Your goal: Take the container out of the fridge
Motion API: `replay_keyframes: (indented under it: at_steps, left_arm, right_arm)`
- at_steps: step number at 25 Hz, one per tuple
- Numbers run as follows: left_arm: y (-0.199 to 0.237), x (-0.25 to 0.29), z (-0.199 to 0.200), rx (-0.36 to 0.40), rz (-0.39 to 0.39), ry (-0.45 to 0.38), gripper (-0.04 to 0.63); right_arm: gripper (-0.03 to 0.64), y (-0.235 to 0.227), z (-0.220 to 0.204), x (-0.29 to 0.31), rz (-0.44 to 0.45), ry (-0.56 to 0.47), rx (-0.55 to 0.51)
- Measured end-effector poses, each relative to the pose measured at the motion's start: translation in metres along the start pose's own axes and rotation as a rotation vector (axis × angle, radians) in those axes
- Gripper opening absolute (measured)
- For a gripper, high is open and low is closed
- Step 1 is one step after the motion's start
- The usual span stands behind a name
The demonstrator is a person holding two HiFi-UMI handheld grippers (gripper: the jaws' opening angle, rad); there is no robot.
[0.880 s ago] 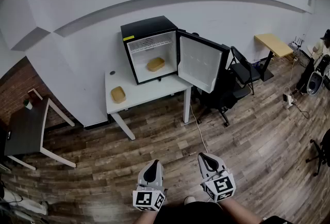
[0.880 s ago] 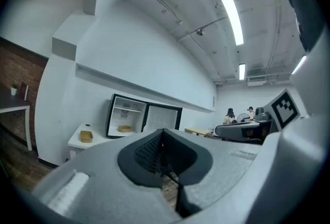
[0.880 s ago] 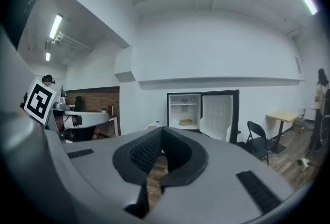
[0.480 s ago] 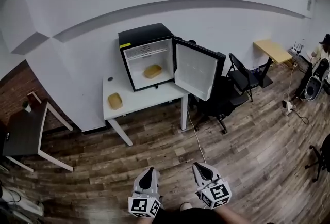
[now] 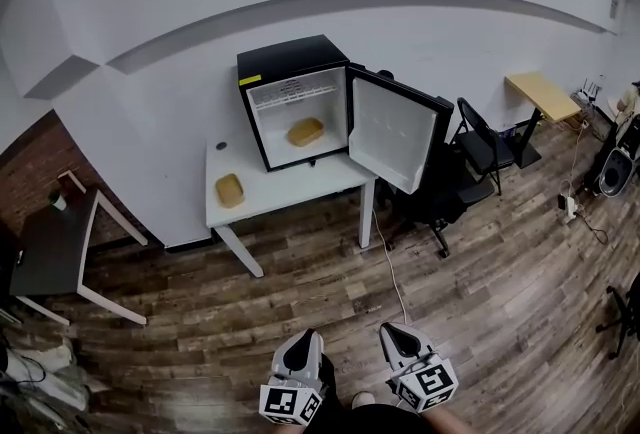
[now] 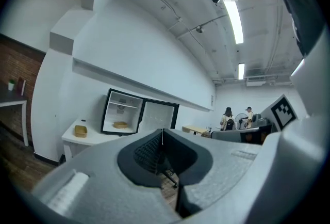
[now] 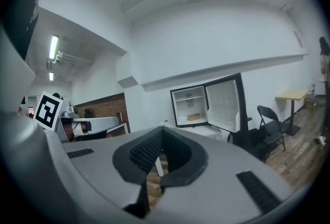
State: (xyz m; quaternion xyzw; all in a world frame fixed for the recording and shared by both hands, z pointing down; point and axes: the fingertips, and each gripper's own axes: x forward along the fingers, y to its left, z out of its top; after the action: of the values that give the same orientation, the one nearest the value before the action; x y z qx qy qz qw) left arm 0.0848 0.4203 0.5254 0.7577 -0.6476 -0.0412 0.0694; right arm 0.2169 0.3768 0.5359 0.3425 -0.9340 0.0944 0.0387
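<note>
Container (image 5: 305,131) lengthwise across open fridge (image 5: 290,57); left gripper (image 5: 305,336), right gripper (image 5: 392,331) pressed together, empty.

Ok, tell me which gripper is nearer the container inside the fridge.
Left, narrowly. In the head view the left gripper lines up almost straight with the container; the right gripper is just as far back but off to the right.

The fridge (image 5: 290,72) stands at the back of the surface (image 5: 300,184), its door (image 5: 395,134) open to the right. One container (image 5: 305,131) lies inside the fridge, and another (image 5: 229,190) lies on the surface to the fridge's left. Chairs (image 5: 482,144) stand right of the surface. The left gripper (image 5: 303,340) and right gripper (image 5: 393,332) are side by side, well before it.
</note>
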Motion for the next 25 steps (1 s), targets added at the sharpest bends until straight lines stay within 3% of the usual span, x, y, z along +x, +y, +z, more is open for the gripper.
replay_keyframes:
  at_steps: [7,11,18,25]
  left_arm:
    - [0.025,0.048,-0.019,-0.023,-0.055,0.085,0.017]
    - [0.058,0.085,-0.001,-0.023,-0.067,0.059,0.017]
    - [0.115,0.150,0.018,-0.022,-0.101,0.039,0.017]
    - [0.166,0.212,0.031,-0.003,-0.161,0.051,0.017]
  right_arm:
    - [0.000,-0.019,0.016,0.048,-0.024,-0.007,0.079]
    - [0.000,-0.029,0.034,0.089,-0.046,-0.005,-0.002]
    - [0.000,-0.042,0.045,0.175,-0.039,0.013,-0.043]
    - [0.000,-0.062,0.064,0.251,-0.103,0.033,-0.060]
